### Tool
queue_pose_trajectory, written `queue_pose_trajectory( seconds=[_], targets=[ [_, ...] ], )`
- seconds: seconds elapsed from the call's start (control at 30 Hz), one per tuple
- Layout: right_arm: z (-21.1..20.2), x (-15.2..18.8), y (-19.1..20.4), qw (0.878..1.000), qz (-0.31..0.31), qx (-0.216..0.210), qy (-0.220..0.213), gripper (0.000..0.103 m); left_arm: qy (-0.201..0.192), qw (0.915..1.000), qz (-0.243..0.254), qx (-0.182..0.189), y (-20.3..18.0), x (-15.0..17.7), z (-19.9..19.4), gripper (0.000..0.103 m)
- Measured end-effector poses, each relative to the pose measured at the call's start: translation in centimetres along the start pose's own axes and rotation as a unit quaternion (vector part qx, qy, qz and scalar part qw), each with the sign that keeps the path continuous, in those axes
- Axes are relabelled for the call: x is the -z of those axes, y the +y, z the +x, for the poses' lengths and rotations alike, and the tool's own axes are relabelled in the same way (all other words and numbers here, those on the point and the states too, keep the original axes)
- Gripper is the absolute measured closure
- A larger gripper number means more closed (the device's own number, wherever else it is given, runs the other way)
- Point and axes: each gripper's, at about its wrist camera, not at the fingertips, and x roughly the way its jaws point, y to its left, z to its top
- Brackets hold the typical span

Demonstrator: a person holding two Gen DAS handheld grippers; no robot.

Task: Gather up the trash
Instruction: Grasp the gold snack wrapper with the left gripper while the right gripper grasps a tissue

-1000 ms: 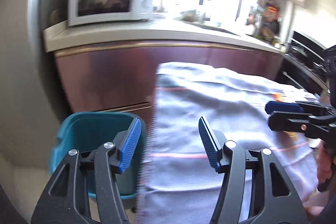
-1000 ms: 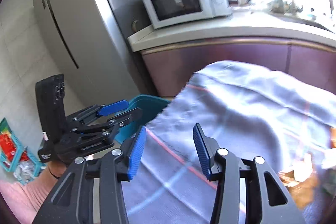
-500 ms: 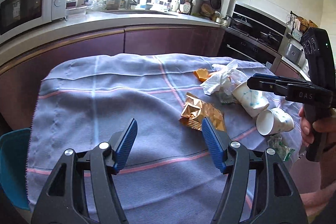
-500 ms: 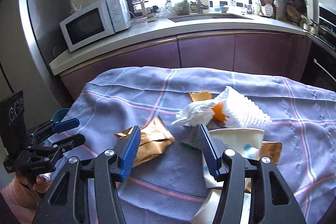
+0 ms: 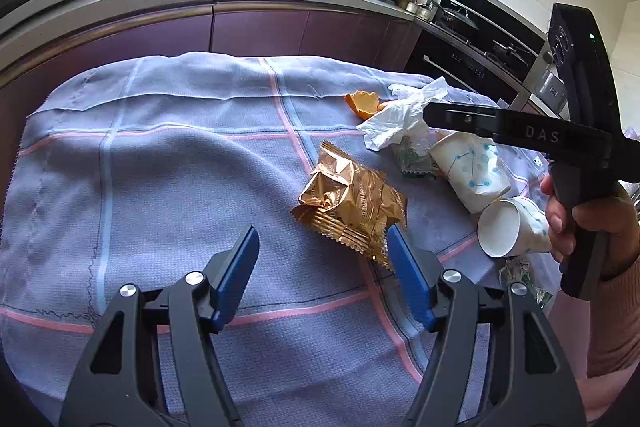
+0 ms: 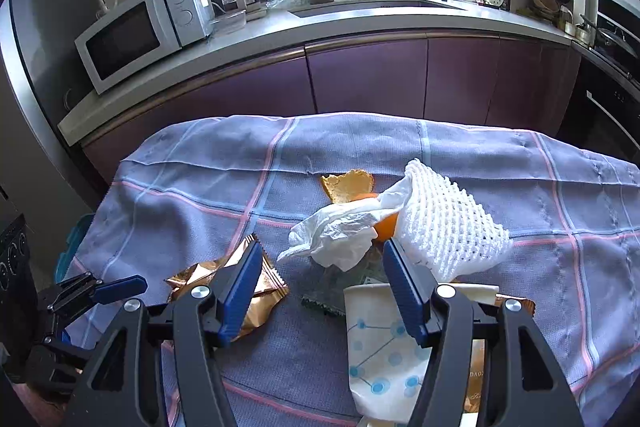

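Observation:
Trash lies on a table under a blue checked cloth point(image 5: 160, 167). A crumpled gold wrapper point(image 5: 352, 203) lies just ahead of my open, empty left gripper point(image 5: 322, 259); it also shows in the right wrist view point(image 6: 224, 275). To its right are a white plastic bag point(image 5: 400, 119), orange peel point(image 5: 362, 103), a flattened paper cup point(image 5: 468, 167) and a second cup on its side point(image 5: 508, 227). My right gripper point(image 6: 322, 275) is open and empty above the flattened cup point(image 6: 380, 347), near the bag point(image 6: 344, 231) and a white foam net point(image 6: 444, 227).
A kitchen counter with a microwave point(image 6: 136, 35) and a sink runs behind the table. An oven and stove point(image 5: 480, 39) stand at the right. A teal bin's edge point(image 6: 76, 239) shows past the table's left side. A green wrapper point(image 5: 520, 279) lies by the cups.
Both grippers have swung right from the teal bin and counter to over the table, then moved closer to the trash. Both stayed open and empty.

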Motion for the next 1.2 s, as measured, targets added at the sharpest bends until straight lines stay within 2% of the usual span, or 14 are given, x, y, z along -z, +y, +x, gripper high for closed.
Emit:
queue_pose_trajectory(
  seconds=[0.17, 0.27, 0.33, 0.37, 0.43, 0.47, 0.53, 0.63, 0.7, 0.87, 0.97, 1.07, 1.13, 1.2],
  targets=[
    [1.4, -0.4, -0.5, 1.000, 0.021, 0.005, 0.013, 0.043, 0.023, 0.9995, -0.010, 0.021, -0.3, -0.3, 1.6, 0.037],
    [2.0, -0.4, -0.8, 0.999, 0.034, 0.003, 0.022, 0.055, 0.037, 0.9986, -0.022, 0.031, -0.3, -0.5, 2.6, 0.038],
    [2.2, -0.4, -1.0, 0.999, 0.039, 0.001, 0.026, 0.068, 0.043, 0.9982, -0.026, 0.033, -0.2, -0.7, 3.1, 0.041],
    [2.3, -0.3, -1.1, 0.999, 0.040, -0.001, 0.027, 0.070, 0.044, 0.9981, -0.029, 0.034, -0.2, -0.8, 3.2, 0.042],
    [2.2, -0.3, -1.2, 0.999, 0.042, -0.005, 0.026, 0.082, 0.044, 0.9976, -0.032, 0.043, -0.2, -0.9, 3.4, 0.051],
    [2.2, -0.2, -1.2, 0.999, 0.042, -0.006, 0.025, 0.084, 0.047, 0.9971, -0.036, 0.048, -0.2, -0.9, 3.5, 0.054],
    [2.0, -0.2, -1.3, 0.999, 0.039, -0.011, 0.022, 0.094, 0.052, 0.9962, -0.040, 0.057, -0.1, -1.0, 3.8, 0.069],
    [1.7, -0.2, -1.2, 0.999, 0.033, -0.018, 0.016, 0.101, 0.057, 0.9955, -0.044, 0.063, -0.2, -1.0, 4.3, 0.078],
    [1.6, -0.1, -1.0, 0.999, 0.031, -0.025, 0.014, 0.101, 0.055, 0.9953, -0.044, 0.067, -0.3, -1.1, 4.3, 0.083],
    [1.2, 0.0, -0.8, 0.999, 0.029, -0.037, 0.007, 0.101, 0.042, 0.9963, -0.034, 0.067, -0.7, -1.2, 3.7, 0.089],
    [0.5, 0.0, -0.5, 0.999, 0.022, -0.030, -0.004, 0.099, 0.033, 0.9967, -0.032, 0.067, -0.6, -1.3, 3.0, 0.093],
    [-0.1, -0.3, -0.5, 1.000, 0.022, -0.019, -0.013, 0.090, 0.024, 0.9971, -0.030, 0.065, -0.3, -1.3, 2.3, 0.097],
    [-0.2, -0.6, -0.9, 0.999, 0.030, -0.013, -0.018, 0.075, 0.020, 0.9974, -0.031, 0.062, -0.1, -1.4, 2.0, 0.097],
    [-0.1, -0.9, -1.3, 0.999, 0.038, -0.009, -0.019, 0.073, 0.017, 0.9974, -0.032, 0.062, 0.1, -1.3, 1.6, 0.097]
  ],
)
